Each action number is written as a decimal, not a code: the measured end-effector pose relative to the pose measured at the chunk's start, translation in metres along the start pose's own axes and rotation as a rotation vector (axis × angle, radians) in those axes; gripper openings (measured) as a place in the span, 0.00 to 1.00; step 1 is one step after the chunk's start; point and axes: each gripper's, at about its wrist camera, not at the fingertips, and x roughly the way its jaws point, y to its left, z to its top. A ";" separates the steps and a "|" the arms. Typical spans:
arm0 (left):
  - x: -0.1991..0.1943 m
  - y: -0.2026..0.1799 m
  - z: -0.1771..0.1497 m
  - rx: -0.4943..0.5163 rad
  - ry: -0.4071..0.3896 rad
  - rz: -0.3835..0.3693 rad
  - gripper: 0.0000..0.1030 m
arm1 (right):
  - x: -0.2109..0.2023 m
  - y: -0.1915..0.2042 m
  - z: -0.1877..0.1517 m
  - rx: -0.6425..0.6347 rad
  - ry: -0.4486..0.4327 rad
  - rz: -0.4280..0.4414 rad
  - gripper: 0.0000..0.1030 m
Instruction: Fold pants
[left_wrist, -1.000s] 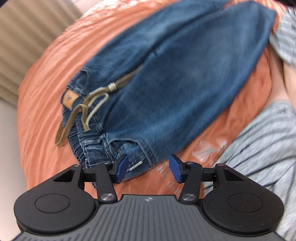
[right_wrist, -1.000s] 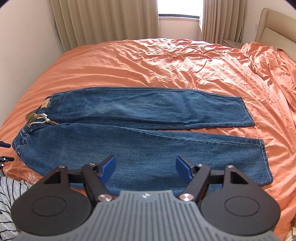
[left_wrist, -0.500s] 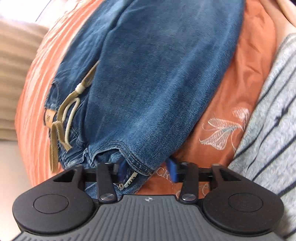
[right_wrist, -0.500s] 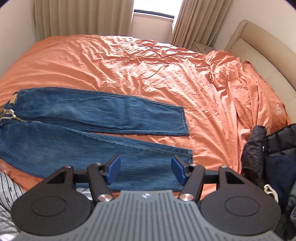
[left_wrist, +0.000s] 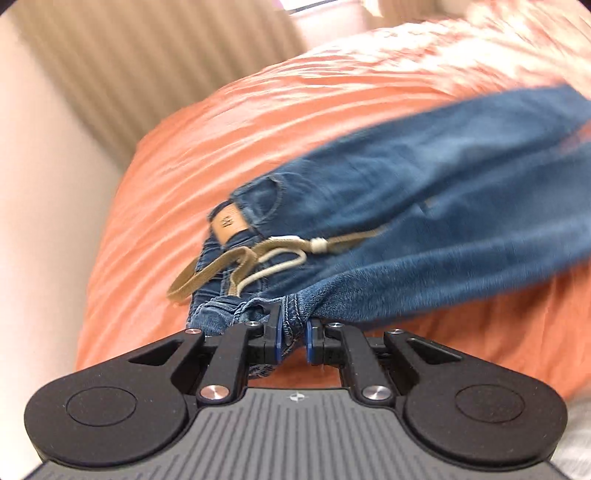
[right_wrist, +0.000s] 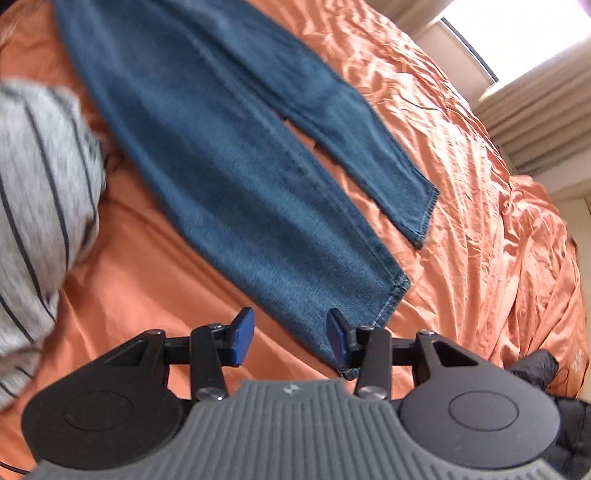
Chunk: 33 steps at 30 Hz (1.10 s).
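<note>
My left claw (left_wrist: 293, 334) is clamped on the waistband edge of the blue denim pants (left_wrist: 424, 206), its blue pads pressed against a bunched fold of stitched denim at the near corner of the waist. The pants lie spread on the orange bedsheet (left_wrist: 229, 122) of the bed, waist toward my left side and legs stretching away to the right. Only the left wrist view shows the waist end: the tan leather patch (left_wrist: 229, 223) on the waistband and the olive and cream drawstring (left_wrist: 258, 260) trailing loose over the denim. That view is blurred along the legs.

My right claw (right_wrist: 291, 334) stands open, its pads well apart, just over the near corner of the closer leg's hem (right_wrist: 388, 299); the right pad is close against the denim, though I cannot tell if it touches. Only the right wrist view shows the leg ends: both legs lie flat and side by side, the farther one ending in its own hem (right_wrist: 424, 218). It also shows a grey striped sleeve (right_wrist: 37, 177) at the left and a black padded garment (right_wrist: 546, 373) at the bed's right edge.
</note>
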 end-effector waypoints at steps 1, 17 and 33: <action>-0.001 0.002 0.005 -0.030 0.012 0.003 0.12 | 0.009 0.009 -0.004 -0.052 -0.004 -0.026 0.35; -0.008 -0.004 0.024 -0.133 0.112 0.092 0.12 | 0.074 0.026 -0.025 -0.215 -0.104 -0.253 0.00; 0.010 0.029 0.117 -0.173 -0.013 0.150 0.11 | 0.050 -0.177 0.121 0.184 -0.151 -0.342 0.00</action>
